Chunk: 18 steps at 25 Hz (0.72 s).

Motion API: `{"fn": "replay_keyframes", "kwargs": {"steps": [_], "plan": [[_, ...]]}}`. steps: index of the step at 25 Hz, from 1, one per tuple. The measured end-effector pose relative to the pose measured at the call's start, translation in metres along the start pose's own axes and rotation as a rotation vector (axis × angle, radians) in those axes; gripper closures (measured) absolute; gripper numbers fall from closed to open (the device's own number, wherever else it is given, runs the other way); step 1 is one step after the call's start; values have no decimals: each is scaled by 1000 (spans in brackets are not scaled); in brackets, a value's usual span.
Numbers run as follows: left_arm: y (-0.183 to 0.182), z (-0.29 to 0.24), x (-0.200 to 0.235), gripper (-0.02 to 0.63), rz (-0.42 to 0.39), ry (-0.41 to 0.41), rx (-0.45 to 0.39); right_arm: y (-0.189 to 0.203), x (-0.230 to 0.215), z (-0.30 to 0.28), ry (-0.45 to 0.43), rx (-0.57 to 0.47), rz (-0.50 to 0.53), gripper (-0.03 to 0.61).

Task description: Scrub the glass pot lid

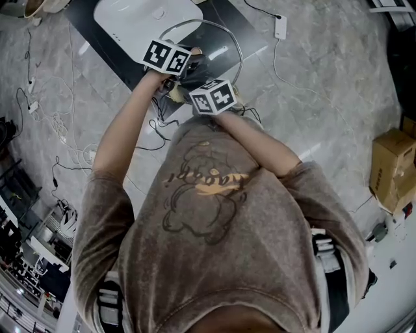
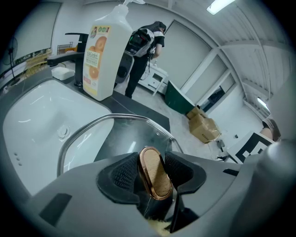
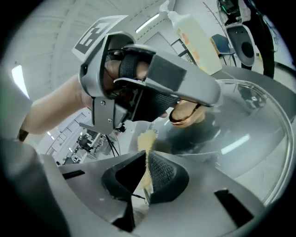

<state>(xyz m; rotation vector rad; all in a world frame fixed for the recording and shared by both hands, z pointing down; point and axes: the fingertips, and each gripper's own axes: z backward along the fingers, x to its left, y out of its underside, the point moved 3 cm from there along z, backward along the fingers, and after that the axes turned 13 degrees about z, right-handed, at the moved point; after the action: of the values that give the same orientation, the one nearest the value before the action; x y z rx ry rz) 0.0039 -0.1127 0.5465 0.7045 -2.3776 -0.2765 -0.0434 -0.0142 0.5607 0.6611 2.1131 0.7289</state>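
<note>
With the left gripper (image 2: pixel 152 172) clamped on the wooden, gold-rimmed knob (image 2: pixel 155 178) of the round glass pot lid (image 2: pixel 125 139) by the white sink (image 2: pixel 32 120), rub the yellow scrub pad (image 3: pixel 147 139), pinched in the right gripper (image 3: pixel 147 172), firmly all over it.

light: bright, even, from ceiling strips (image 2: pixel 221 4) | glare: I see streaks on the glass lid (image 3: pixel 236 144) | edges: fisheye bend, dark corners | focus: my near foreground soft
</note>
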Motion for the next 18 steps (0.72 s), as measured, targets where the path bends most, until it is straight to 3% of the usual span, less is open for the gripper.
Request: {"fn": "replay_keyframes", "kwargs": {"steps": [2, 8, 14, 18], "plan": [[0, -1, 0, 420, 1, -1, -2, 7, -8, 3, 40, 25, 7, 563], [-1, -1, 2, 420, 8, -9, -9, 4, 1, -7, 40, 39, 62, 563], [1, 0, 0, 420, 4, -22, -17, 12, 6, -8, 81, 128, 212, 563], [2, 1, 0, 420, 4, -25, -18, 22, 1, 7, 107, 167, 235, 563]]}}
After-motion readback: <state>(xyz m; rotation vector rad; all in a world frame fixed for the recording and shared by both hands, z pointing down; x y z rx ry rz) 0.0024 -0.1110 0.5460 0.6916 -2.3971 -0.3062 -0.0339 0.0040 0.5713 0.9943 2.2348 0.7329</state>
